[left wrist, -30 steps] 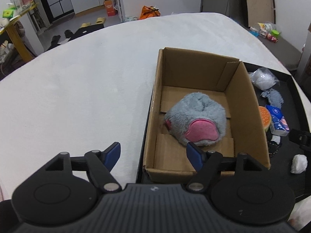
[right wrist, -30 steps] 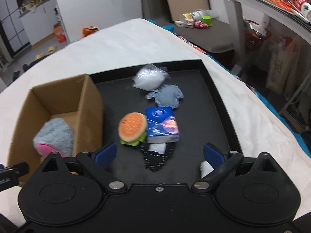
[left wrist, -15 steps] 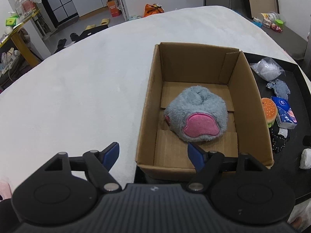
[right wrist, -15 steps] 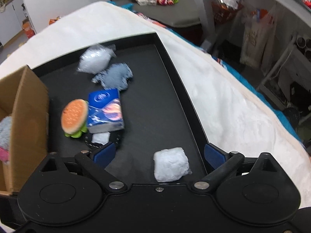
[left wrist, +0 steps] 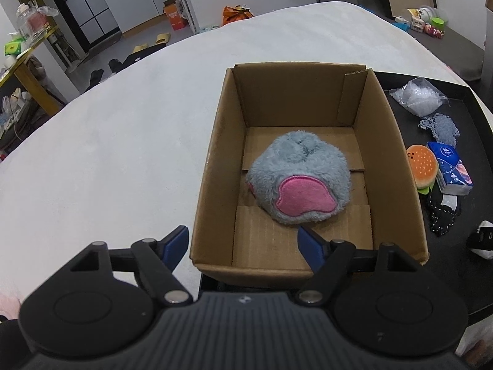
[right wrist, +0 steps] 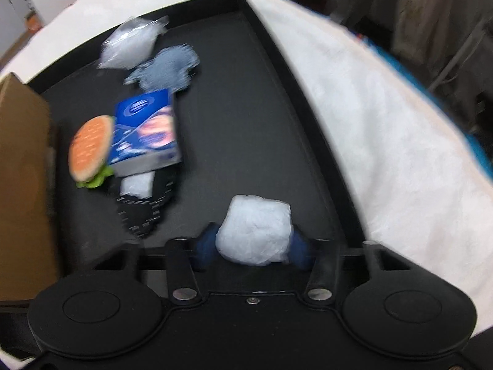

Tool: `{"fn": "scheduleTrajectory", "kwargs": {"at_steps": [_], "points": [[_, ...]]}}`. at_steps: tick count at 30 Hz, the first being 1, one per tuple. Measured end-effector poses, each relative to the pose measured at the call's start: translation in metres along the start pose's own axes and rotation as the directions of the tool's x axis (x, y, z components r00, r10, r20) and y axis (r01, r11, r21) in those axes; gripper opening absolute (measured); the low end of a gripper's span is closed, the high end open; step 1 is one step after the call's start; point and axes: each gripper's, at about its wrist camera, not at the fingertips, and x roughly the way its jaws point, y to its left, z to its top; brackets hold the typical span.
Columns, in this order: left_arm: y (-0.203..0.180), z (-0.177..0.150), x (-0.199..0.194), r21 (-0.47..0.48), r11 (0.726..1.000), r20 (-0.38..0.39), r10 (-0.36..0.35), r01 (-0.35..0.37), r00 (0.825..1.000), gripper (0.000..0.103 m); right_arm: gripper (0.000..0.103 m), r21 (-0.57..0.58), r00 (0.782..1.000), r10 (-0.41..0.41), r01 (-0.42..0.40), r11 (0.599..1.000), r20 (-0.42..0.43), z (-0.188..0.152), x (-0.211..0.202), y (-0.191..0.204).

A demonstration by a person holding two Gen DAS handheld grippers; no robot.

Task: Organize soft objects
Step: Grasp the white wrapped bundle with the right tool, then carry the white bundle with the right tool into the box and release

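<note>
A cardboard box point(left wrist: 409, 191) holds a grey and pink plush point(left wrist: 299, 182). My left gripper point(left wrist: 243, 248) is open and empty, hovering over the box's near left corner. My right gripper point(right wrist: 254, 242) is shut on a white crumpled wad point(right wrist: 254, 229) at the near end of the black tray point(right wrist: 308, 108). On the tray lie a burger plush point(right wrist: 89, 151), a blue tissue pack point(right wrist: 146, 132), a grey cloth point(right wrist: 166, 69), a clear bag point(right wrist: 129, 43) and a black dotted cloth point(right wrist: 144, 212). The right wrist view is blurred.
The box and tray sit on a white fluffy surface point(left wrist: 107, 141). In the left wrist view the tray point(left wrist: 468, 98) is right of the box, with the burger plush point(left wrist: 422, 166) and tissue pack point(left wrist: 451, 169) close to the box wall. Room furniture stands beyond.
My right gripper moved forward and down and closed on the white wad, which earlier lay free between its open fingers. The left gripper shifted slightly left, staying open.
</note>
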Motion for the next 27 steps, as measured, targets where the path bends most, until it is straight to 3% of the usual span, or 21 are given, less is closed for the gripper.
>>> {"fn": "scheduleTrajectory", "kwargs": {"at_steps": [17, 27], "points": [[0.020, 0.001, -0.002, -0.039, 0.999, 0.027, -0.018, 0.019, 0.999, 0.076, 0.046, -0.046, 0.974, 0.175, -0.170, 0.984, 0.143, -0.004, -0.048, 0.020], [0.033, 0.001, 0.000, -0.071, 0.996, 0.038, -0.057, 0.060, 0.998, 0.076, 0.046, -0.088, 0.937, 0.249, -0.235, 0.968, 0.246, -0.004, -0.080, 0.034]]}}
